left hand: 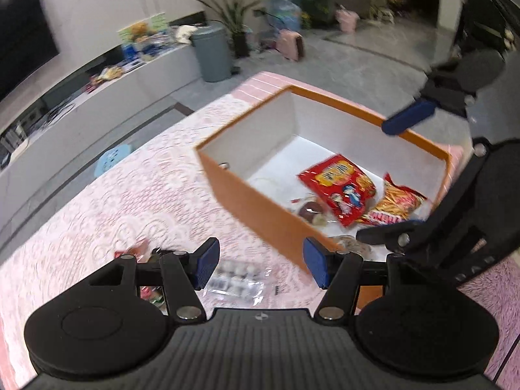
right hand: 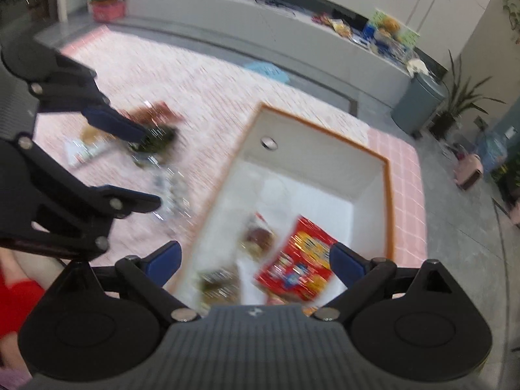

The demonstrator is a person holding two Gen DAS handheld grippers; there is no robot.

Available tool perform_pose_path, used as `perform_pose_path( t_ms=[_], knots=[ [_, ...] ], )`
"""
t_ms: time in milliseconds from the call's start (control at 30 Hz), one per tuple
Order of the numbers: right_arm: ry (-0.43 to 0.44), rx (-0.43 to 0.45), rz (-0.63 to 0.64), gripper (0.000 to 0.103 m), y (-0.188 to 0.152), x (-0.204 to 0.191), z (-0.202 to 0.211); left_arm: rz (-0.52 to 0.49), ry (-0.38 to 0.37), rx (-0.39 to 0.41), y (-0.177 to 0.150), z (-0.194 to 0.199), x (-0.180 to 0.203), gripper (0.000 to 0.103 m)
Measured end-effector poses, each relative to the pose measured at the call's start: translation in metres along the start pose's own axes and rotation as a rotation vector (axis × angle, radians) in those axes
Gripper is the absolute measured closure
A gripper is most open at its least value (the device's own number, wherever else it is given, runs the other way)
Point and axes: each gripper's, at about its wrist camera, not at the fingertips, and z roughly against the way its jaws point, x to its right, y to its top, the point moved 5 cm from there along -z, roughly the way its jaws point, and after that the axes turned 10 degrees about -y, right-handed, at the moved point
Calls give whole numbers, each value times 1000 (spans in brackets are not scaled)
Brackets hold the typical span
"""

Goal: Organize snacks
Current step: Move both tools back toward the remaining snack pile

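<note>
Left gripper (left hand: 260, 265) fingers (left hand: 205, 261) spread wide, released, nothing between them; it hangs over the pink lace-patterned cloth-covered desk (left hand: 130, 201), above a clear plastic pack of small white sweets (left hand: 239, 279) lying flat on the cloth. Small red wrapped snack (left hand: 136, 248) sits just left of the left finger, partly hidden behind it. In the right wrist view more loose snacks lie on the desk left of the box: a brown-and-red wrapper (right hand: 152, 112), a dark green packet (right hand: 159, 139), a white-and-tan wrapper (right hand: 84, 149); blurred, details unclear

Orange cardboard box with white inside (left hand: 247, 204) stands open on the desk, right of the loose snacks. Inside on its floor: red foil snack bag with cartoon print (left hand: 338, 187), tilted; yellow-red bag of stick snacks (left hand: 398, 203) just right of it, touching; small brown round pastry in clear wrap (left hand: 310, 209) just left of the red bag

Right gripper (right hand: 256, 260) fingers (right hand: 164, 260) also wide apart, released, holding nothing, hovering above the near end of the box over the red bag
</note>
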Motion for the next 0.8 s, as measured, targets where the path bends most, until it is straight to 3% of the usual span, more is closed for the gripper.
perform_pose_path(
  t_ms=[333, 533, 800],
  knots=[
    [117, 80, -31, 8, 26, -62, 4, 224, 64, 125, -45, 36, -76, 33],
    [206, 74, -109, 8, 37, -102, -15, 299, 122, 118, -78, 41, -111, 34],
    [209, 29, -243, 10, 40, -131, -53, 447, 129, 110, -116, 44, -146, 34]
  ],
)
